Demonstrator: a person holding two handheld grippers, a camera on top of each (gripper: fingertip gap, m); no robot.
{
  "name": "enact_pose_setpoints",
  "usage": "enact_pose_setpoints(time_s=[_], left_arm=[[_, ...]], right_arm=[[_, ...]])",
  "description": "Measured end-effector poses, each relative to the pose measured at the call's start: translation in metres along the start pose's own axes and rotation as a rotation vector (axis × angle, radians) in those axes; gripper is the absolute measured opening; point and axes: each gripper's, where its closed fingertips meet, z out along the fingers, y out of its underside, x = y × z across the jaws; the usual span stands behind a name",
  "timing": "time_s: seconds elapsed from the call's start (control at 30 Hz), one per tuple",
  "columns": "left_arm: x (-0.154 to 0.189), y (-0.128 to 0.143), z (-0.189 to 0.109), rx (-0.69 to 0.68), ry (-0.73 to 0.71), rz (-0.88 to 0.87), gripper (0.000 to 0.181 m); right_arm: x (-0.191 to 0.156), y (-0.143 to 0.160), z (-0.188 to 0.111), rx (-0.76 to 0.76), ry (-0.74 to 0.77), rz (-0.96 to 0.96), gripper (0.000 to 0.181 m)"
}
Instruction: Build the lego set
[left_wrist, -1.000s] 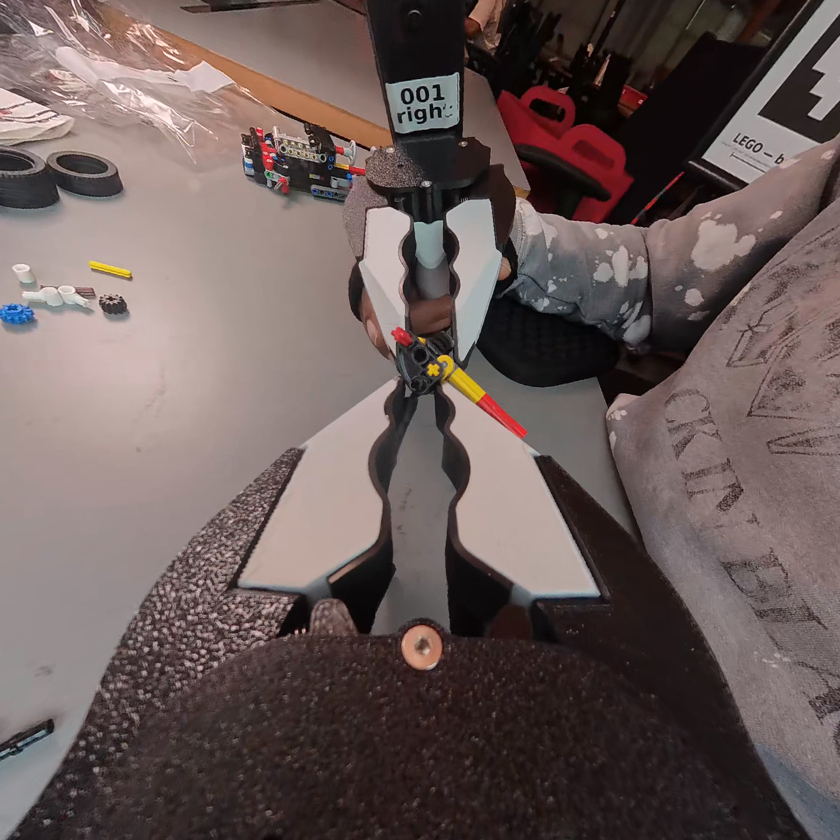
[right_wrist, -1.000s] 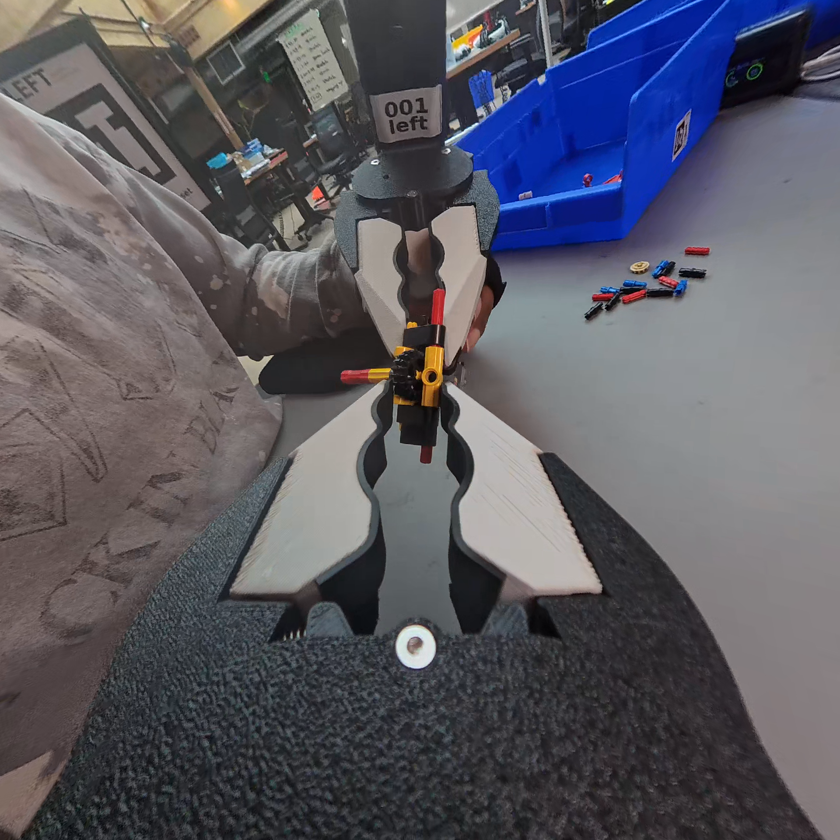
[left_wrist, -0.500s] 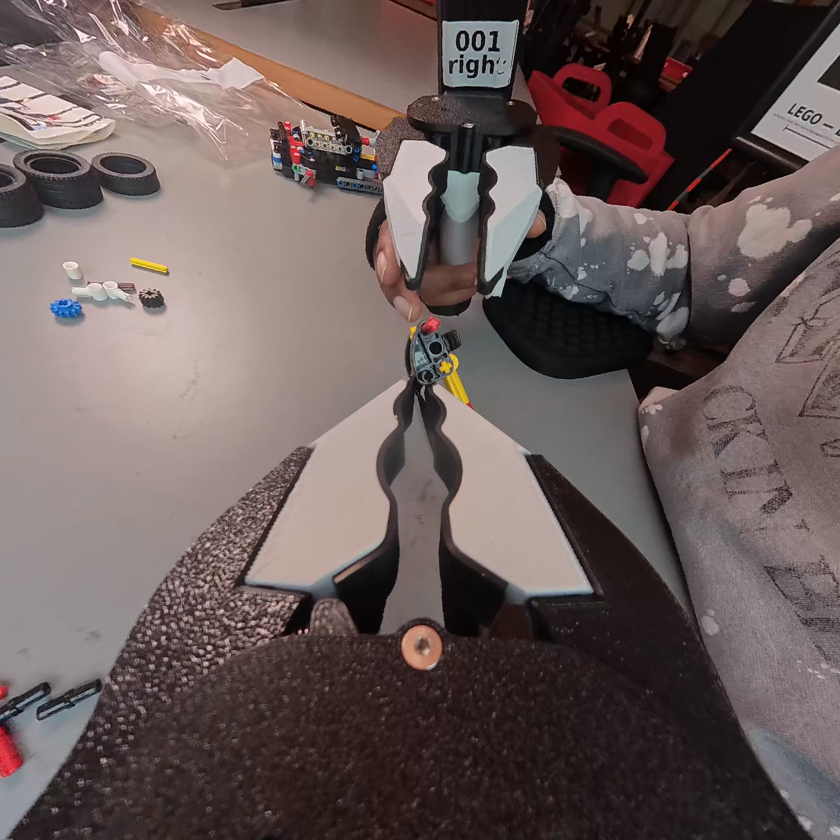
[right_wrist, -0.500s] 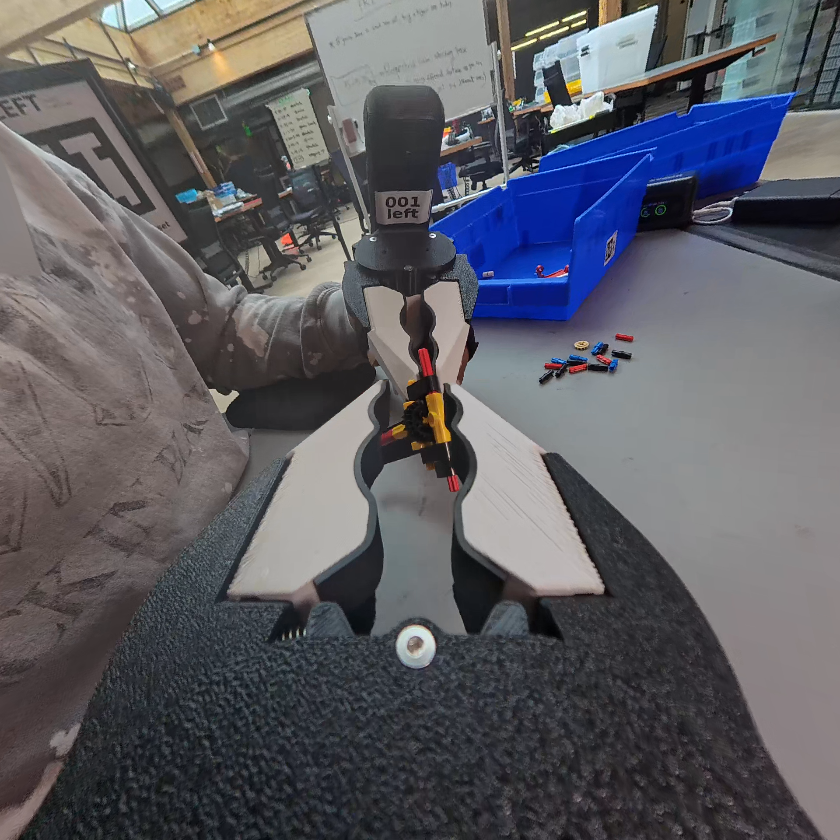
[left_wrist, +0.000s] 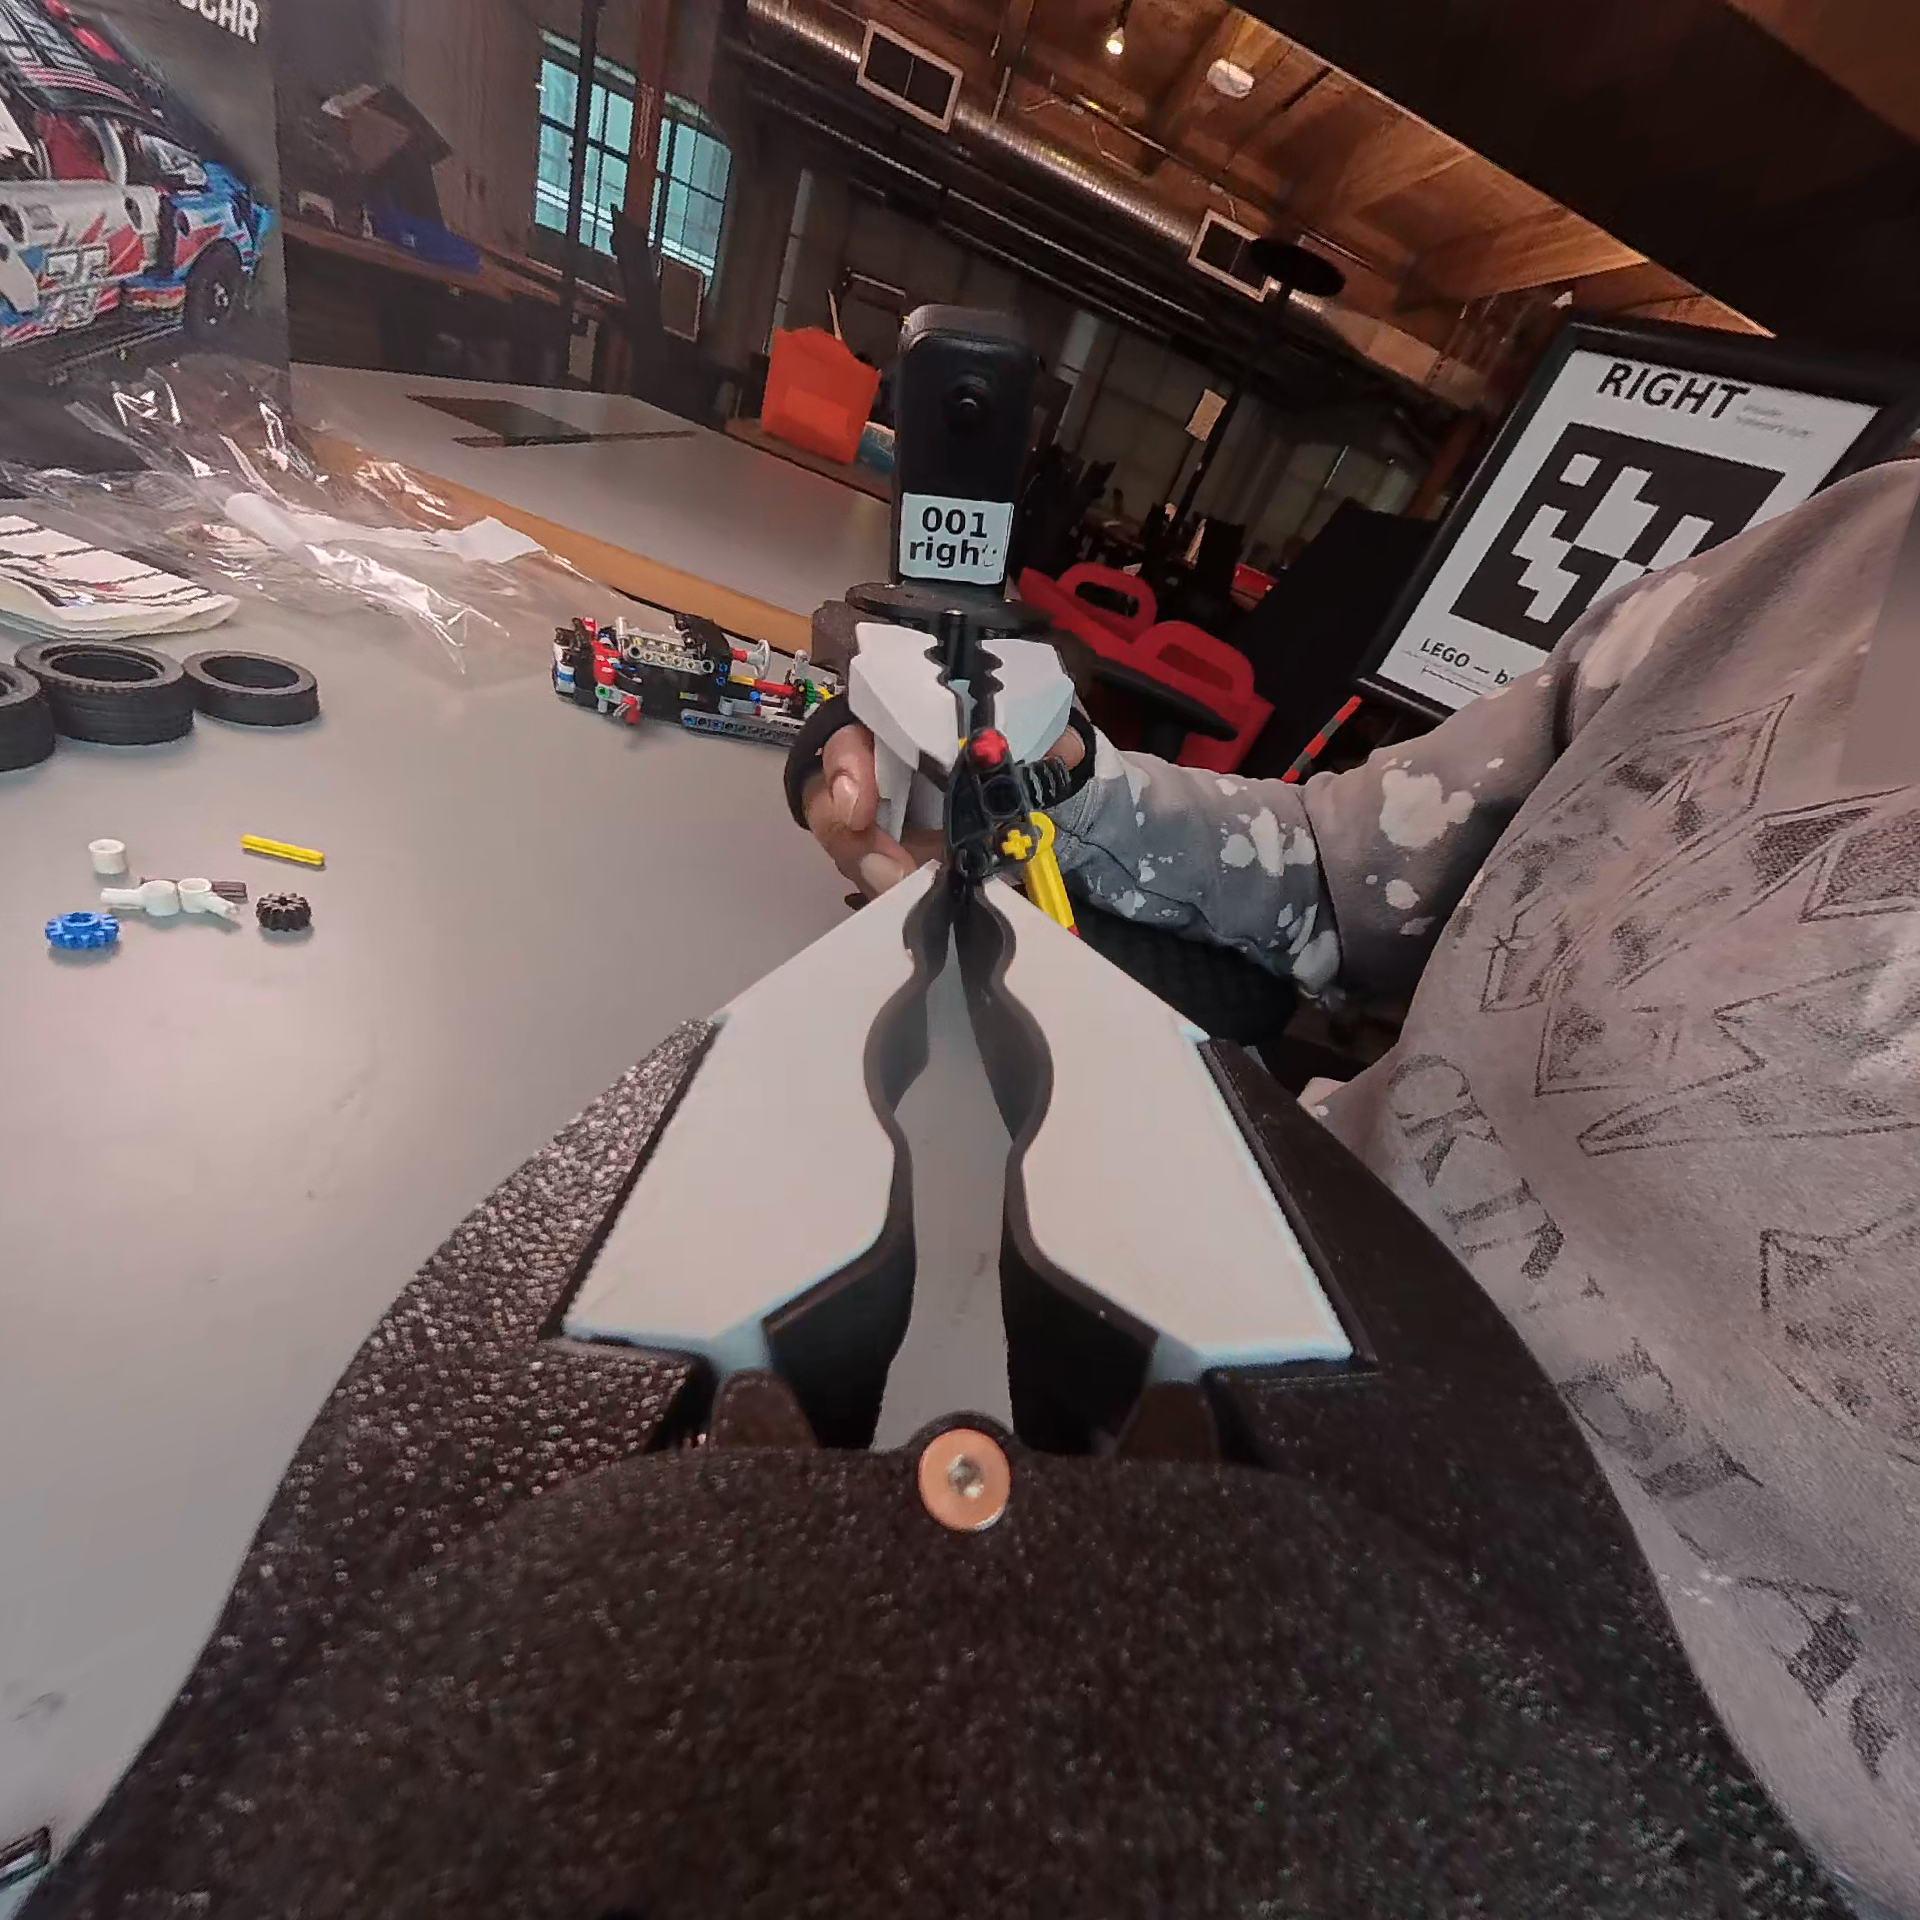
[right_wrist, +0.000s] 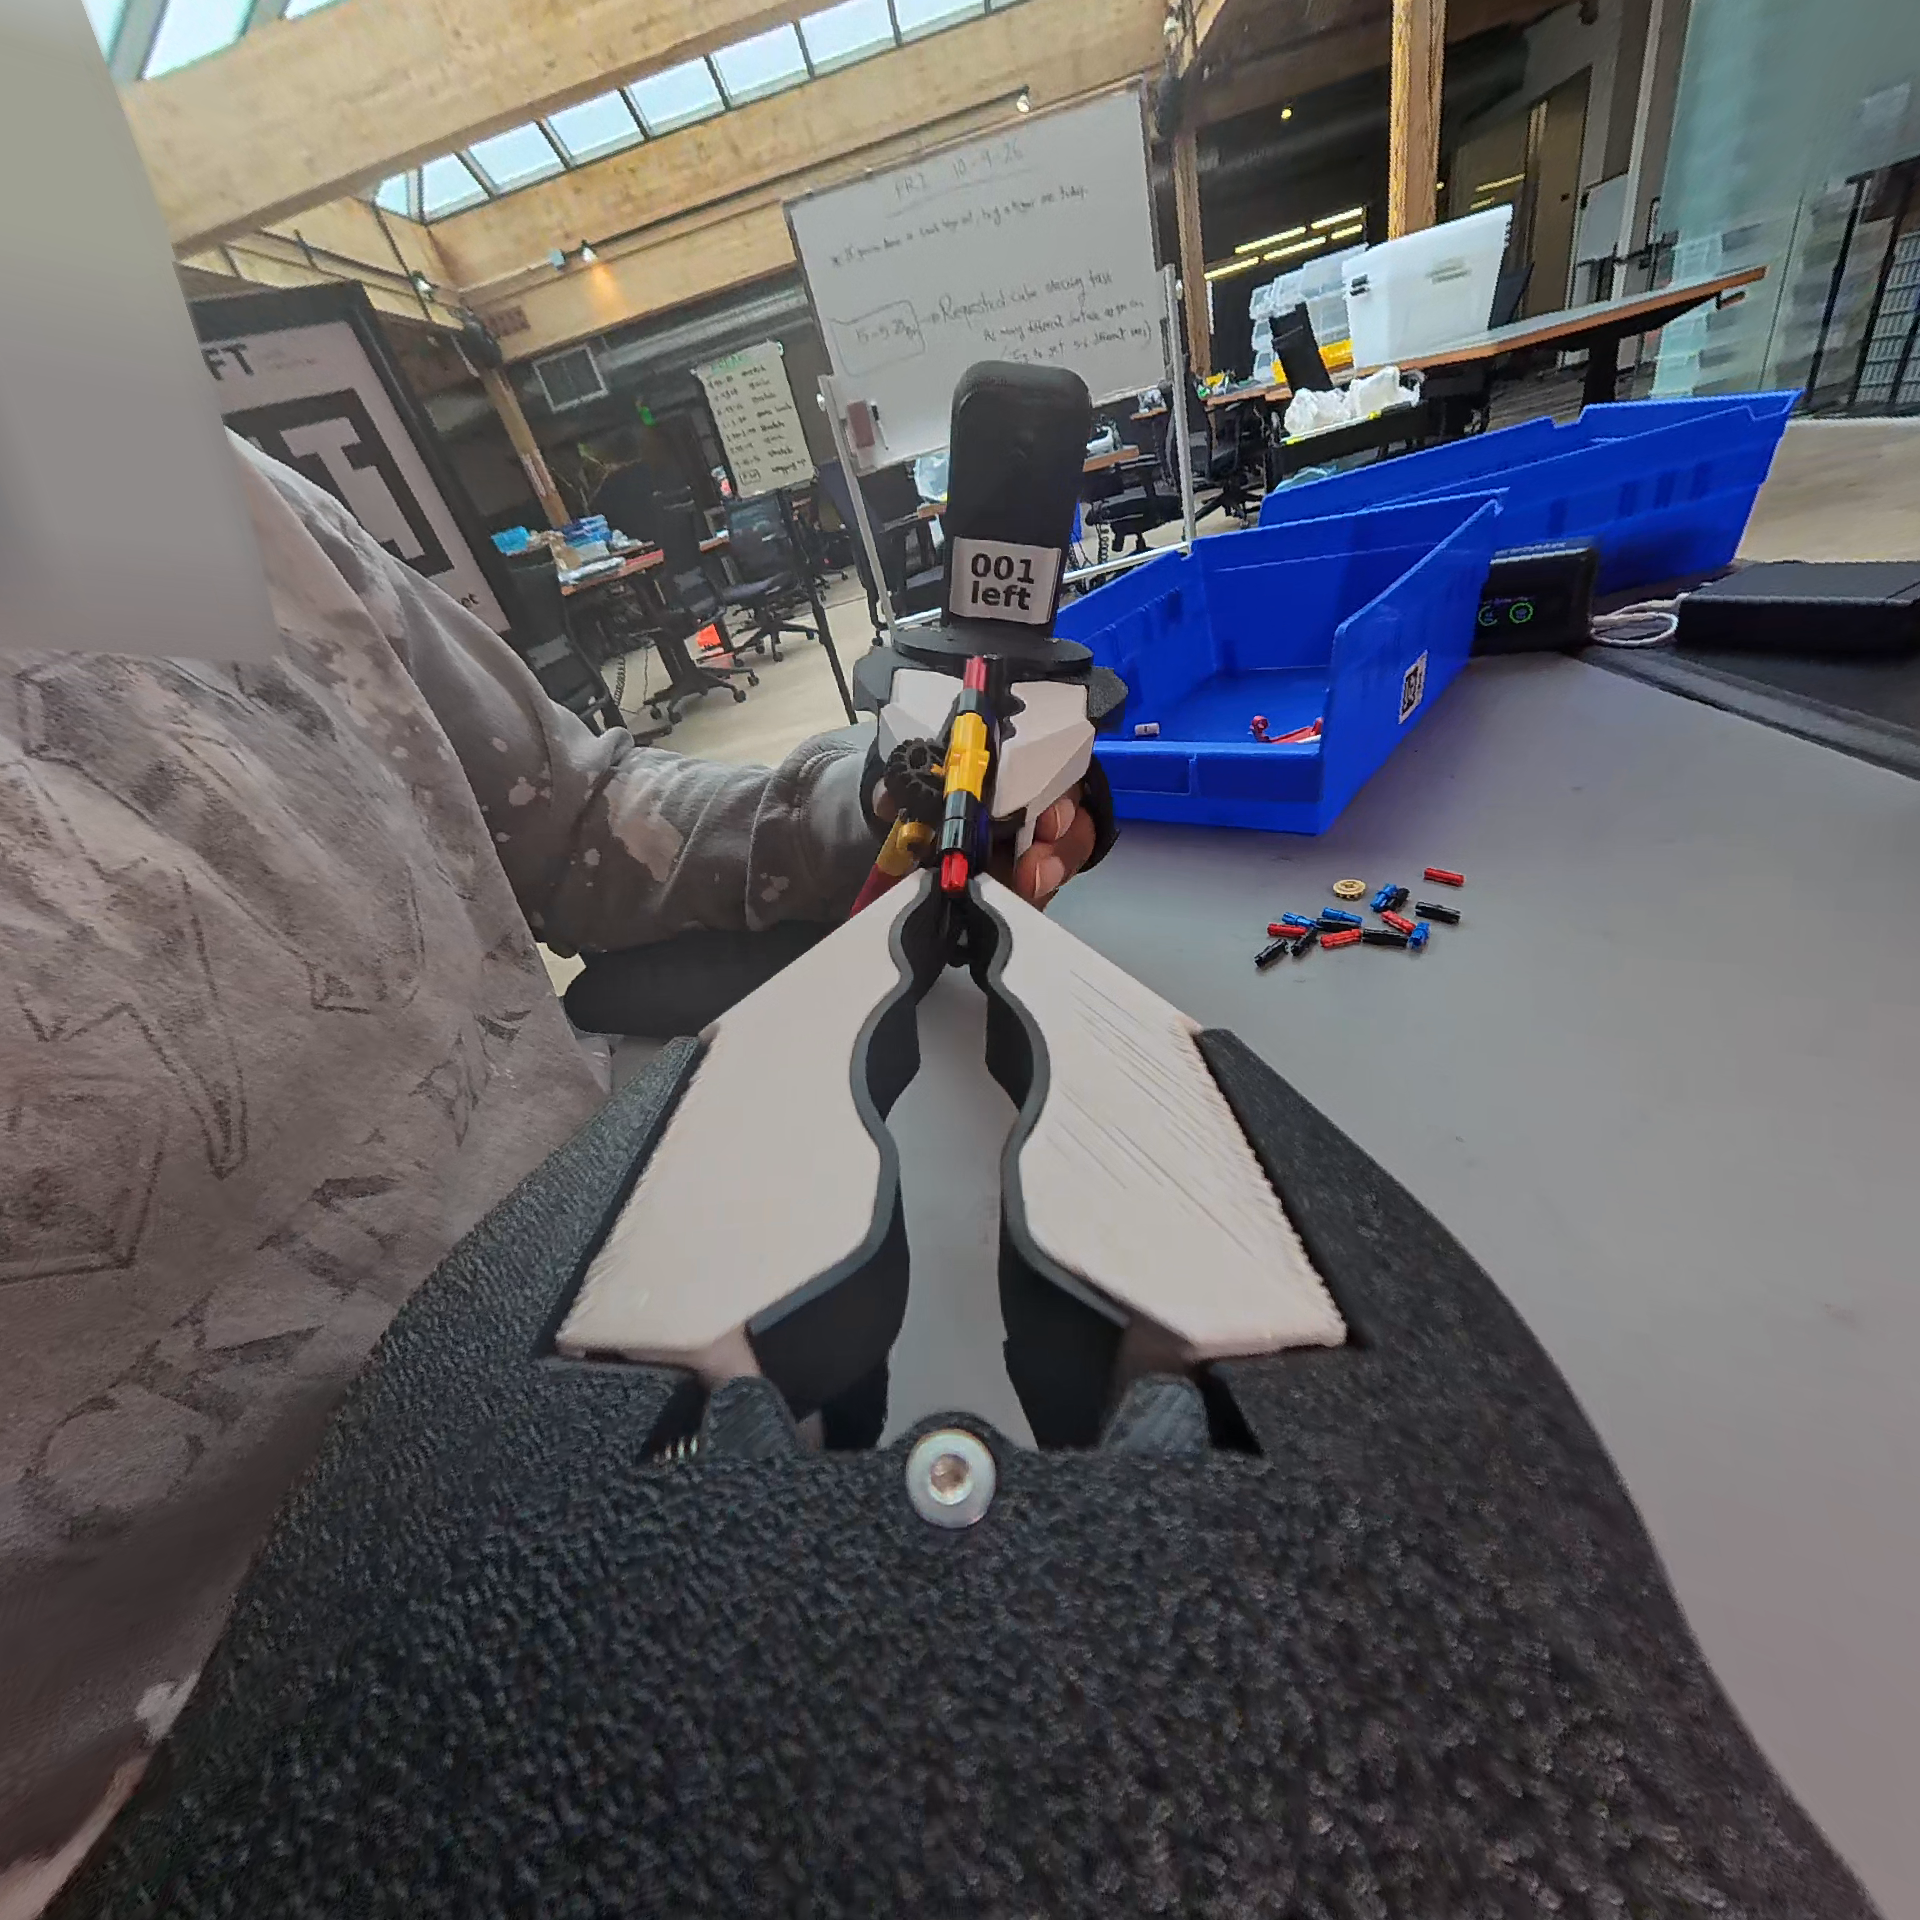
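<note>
A small lego assembly of black connectors, a black gear, a yellow piece and red axles is held in the air over the grey table. My left gripper is shut on its lower black end. My right gripper faces it tip to tip, and its jaws are closed on the other end of the assembly. Each gripper shows head-on in the other's view: the right gripper in the left wrist view and the left gripper in the right wrist view. The contact points are partly hidden.
A partly built chassis, black tyres, plastic bags and small loose parts lie to the left. A blue bin and scattered pins lie to the right. The person's sleeve is close by. The grippers are tip to tip, or close to it.
Both grippers have tilted up and come together. The right gripper, open and apart from the assembly half a second ago, has closed at the assembly's end. The left kept its hold.
</note>
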Motion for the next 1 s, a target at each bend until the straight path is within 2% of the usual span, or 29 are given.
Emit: enact_pose_setpoints(time_s=[0.1,0.2,0.3,0.37,0.47,0.57,0.83,1.0], left_arm=[[-0.002,0.0,0.0,0.002,-0.005,-0.015,0.0],[-0.003,0.01,0.0,-0.066,-0.01,-0.006,0.003],[0.008,0.015,-0.003,-0.106,0.081,-0.086,0.046],[0.01,0.01,-0.003,-0.078,0.112,-0.158,0.058],[0.011,0.017,0.007,-0.121,0.067,-0.09,0.053],[0.009,0.035,0.015,-0.235,-0.006,0.026,0.03],[0.005,0.037,0.012,-0.276,-0.053,0.065,0.027],[0.0,0.045,0.014,-0.329,-0.096,0.062,0.018]], right_arm=[[0.0,-0.003,0.0,0.01,0.009,-0.016,0.001],[0.001,-0.003,0.0,0.003,0.016,-0.019,0.001],[-0.001,0.002,-0.001,-0.033,0.002,-0.01,0.001],[-0.001,0.01,0.001,-0.078,0.001,-0.006,0.001],[-0.006,0.021,0.011,-0.131,-0.014,-0.012,0.001],[-0.013,0.026,0.018,-0.164,-0.032,-0.033,0.001],[-0.01,0.03,0.021,-0.186,0.018,-0.113,0.002],[-0.008,0.032,0.026,-0.205,0.056,-0.192,0.001]])
